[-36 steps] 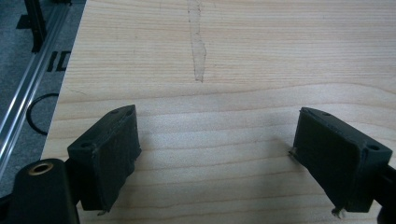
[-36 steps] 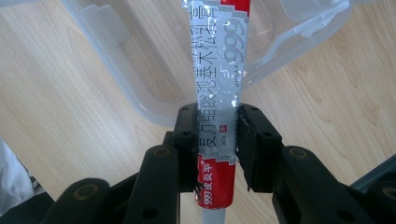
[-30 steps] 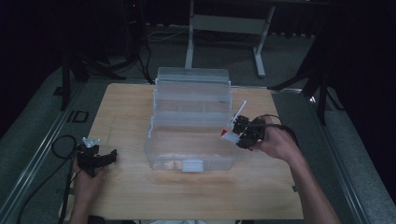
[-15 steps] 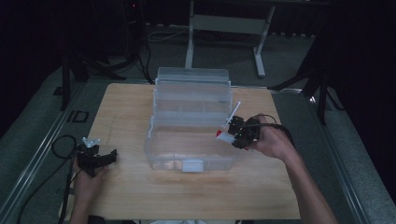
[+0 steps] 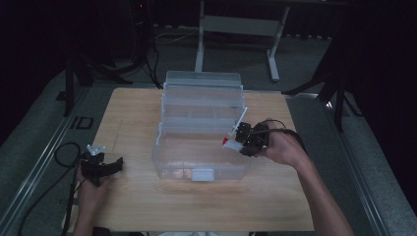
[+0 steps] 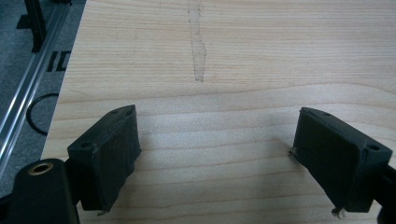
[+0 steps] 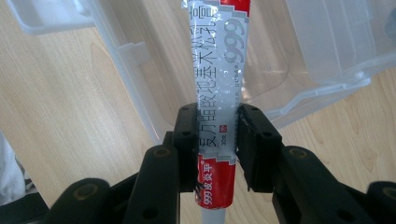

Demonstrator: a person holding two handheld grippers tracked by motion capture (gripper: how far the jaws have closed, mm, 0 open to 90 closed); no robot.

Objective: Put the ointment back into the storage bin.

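Nearest the person, at the table's (image 5: pixel 147 206) front left corner and well apart from the clear plastic box (image 5: pixel 201 128), the left gripper (image 5: pixel 110 165) is resting low over the wood with its jaws standing wide apart and nothing between them; the left gripper view is showing bare planks and a pale streak in the grain. Its cable is looping off the table edge into shadow.

Just beside the box's right wall, the right gripper (image 5: pixel 235 141) is clamping a silver and red tube (image 7: pixel 219 88) across its lower part, jaws pressed tight on it. The tube is slanting up over the box's right rim, its far end cut off by the top of the right gripper view. I am reading "999" in red digits and Chinese characters along the tube; the smaller print is too fine to make out.

Beyond the box, a pale table frame (image 5: pixel 241 29) is fading into a dark room.
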